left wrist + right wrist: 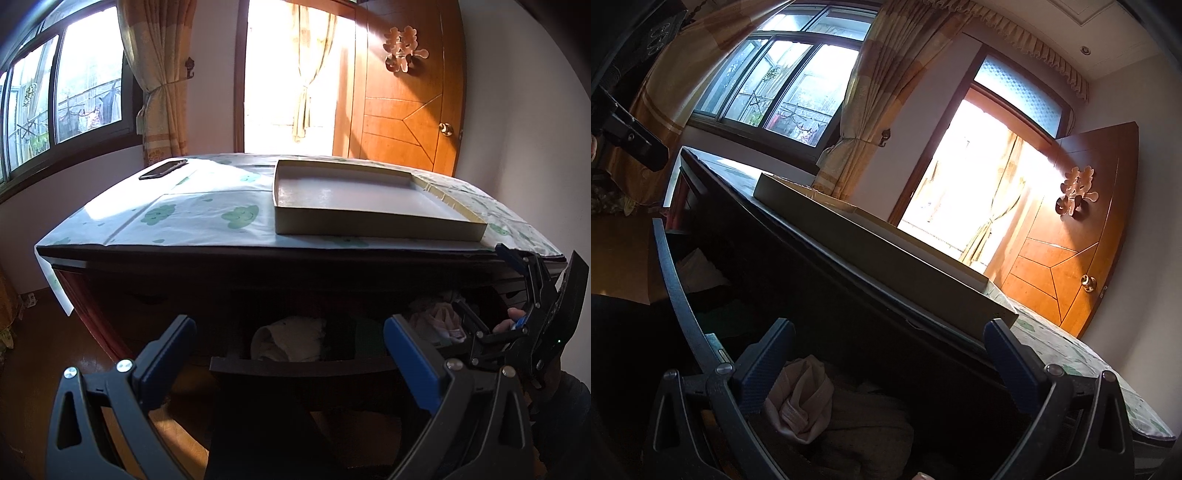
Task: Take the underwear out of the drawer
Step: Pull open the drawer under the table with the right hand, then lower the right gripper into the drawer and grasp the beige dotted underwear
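the right gripper (886, 365) is hanging over the open drawer (295, 367) with its jaws spread wide and nothing between them, and a pale pink bundle of underwear (799, 400) is lying just below and toward its left finger, resting on other darker folded clothes. the left gripper (288, 350) is also standing wide and empty, facing the drawer front, with a cream folded garment (288, 338) sitting ahead between its fingers inside the drawer. the dresser top is overhanging just above the right gripper, carrying a shallow cardboard tray (369, 221) on a patterned cloth. judging from this, the risk is that the right gripper closes off-centre, since the pink bundle is sitting nearer one finger, so it may pinch only a loose fold or drag the grey clothing beneath along with it. lifting steeply could also be knocking the gripper against the overhanging dresser edge.
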Available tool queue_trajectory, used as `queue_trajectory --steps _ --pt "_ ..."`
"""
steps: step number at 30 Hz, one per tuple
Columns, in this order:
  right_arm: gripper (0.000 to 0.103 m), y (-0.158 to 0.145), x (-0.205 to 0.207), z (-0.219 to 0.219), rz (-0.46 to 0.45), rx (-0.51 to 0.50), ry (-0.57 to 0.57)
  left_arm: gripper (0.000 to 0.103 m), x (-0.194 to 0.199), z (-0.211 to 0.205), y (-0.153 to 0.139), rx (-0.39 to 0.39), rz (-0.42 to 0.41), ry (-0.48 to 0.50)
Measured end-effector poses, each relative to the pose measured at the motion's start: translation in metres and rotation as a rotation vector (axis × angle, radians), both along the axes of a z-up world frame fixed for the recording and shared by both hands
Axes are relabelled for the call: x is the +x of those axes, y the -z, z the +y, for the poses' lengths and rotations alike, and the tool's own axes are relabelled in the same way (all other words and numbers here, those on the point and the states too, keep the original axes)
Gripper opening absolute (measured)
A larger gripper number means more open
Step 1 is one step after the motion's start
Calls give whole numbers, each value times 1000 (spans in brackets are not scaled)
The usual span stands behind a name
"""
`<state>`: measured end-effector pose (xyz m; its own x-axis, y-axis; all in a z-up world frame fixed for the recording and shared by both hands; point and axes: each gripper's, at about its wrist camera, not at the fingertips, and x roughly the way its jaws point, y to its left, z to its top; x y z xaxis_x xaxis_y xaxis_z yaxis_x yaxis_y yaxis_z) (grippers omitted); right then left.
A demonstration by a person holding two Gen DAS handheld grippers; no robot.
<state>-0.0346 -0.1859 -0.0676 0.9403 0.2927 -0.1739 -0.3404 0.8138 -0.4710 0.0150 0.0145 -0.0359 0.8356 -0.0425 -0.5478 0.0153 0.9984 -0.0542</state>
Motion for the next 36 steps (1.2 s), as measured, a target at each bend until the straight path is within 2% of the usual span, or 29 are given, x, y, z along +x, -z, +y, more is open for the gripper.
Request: queue_trajectory --steps 6,12,17,36 --pt "103 -2 -5 -3 33 19 14 103 1 -2 2 6 7 5" --pt "103 0 -8 3 68 -32 36 103 3 -7 7 14 27 35" --pt "103 -1 -13 2 102 -34 43 103 2 -5 5 22 18 31" --pt "103 -5 -28 -2 218 14 52 103 6 -6 5 -2 27 55"
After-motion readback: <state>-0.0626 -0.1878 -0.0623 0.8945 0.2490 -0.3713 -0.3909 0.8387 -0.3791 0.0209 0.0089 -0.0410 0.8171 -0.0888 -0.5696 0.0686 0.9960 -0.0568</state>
